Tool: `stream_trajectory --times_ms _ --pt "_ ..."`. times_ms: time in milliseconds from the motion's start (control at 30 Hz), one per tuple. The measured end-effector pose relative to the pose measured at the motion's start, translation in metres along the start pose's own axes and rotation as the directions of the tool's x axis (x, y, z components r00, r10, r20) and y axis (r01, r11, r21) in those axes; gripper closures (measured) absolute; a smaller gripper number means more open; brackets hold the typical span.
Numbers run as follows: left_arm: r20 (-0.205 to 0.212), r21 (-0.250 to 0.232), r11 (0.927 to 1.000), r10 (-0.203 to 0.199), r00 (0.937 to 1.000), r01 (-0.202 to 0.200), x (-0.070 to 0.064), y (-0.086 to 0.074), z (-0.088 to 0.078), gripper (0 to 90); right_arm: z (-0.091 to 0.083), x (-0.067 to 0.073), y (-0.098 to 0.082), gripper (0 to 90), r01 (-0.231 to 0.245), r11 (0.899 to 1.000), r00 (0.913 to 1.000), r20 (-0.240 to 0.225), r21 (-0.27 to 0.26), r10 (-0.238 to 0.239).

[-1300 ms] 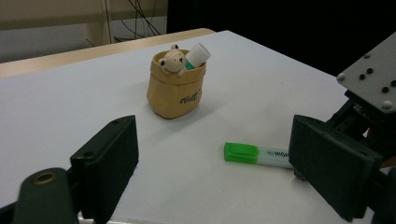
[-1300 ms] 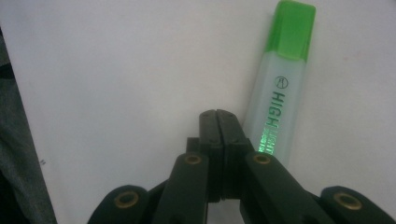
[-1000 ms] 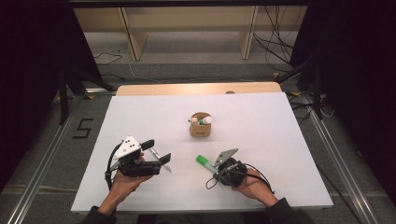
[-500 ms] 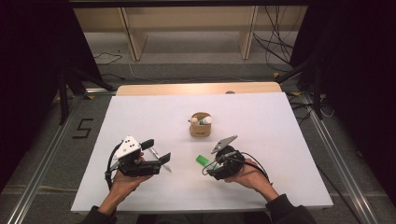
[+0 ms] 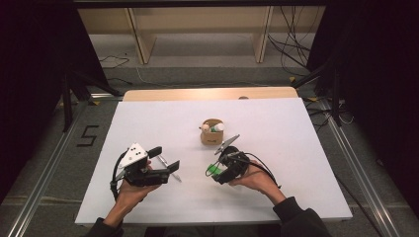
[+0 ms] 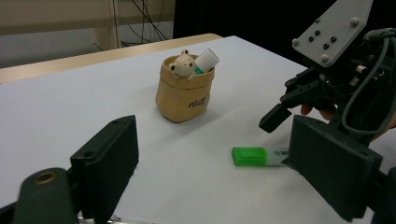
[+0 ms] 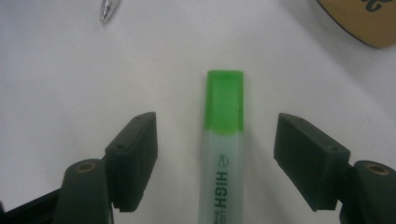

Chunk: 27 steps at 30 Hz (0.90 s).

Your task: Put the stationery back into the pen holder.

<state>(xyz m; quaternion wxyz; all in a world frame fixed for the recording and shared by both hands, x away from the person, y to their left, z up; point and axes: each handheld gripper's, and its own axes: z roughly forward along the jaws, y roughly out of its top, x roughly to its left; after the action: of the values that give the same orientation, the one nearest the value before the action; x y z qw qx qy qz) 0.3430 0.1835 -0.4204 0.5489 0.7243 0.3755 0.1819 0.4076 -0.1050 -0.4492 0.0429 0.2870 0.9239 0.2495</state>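
White table [image 5: 296, 148] holds one highlighter [image 7: 224, 140] between right gripper's [image 7: 215, 158] just-parted fingers.

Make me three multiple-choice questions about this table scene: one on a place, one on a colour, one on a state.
1. Where does the green-capped translucent plastic highlighter lie?
A in the pouch
B on the white tabletop
C on the floor

2. What colour is the small soft pouch with a bear figure?
A tan
B blue
C red

3. How do the right gripper's fingers stand?
A clamped on the highlighter
B apart, highlighter untouched between them
C shut on nothing

Answers: B, it lies flat on the white top; A, tan fabric; B, gaps show either side.
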Motion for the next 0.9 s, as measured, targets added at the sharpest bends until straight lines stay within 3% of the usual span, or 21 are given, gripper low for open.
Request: stream_trajectory --times_ms 433,900 --pt "-0.003 -0.005 1.0 -0.001 1.0 0.001 0.0 0.0 0.0 15.6 0.017 -0.004 0.008 36.1 0.003 0.997 0.9998 0.02 0.071 -0.005" --pt "-0.003 -0.01 1.0 -0.001 1.0 0.001 0.0 0.0 -0.001 15.6 0.024 -0.001 0.016 55.8 0.021 0.995 0.9993 0.03 0.101 -0.024"
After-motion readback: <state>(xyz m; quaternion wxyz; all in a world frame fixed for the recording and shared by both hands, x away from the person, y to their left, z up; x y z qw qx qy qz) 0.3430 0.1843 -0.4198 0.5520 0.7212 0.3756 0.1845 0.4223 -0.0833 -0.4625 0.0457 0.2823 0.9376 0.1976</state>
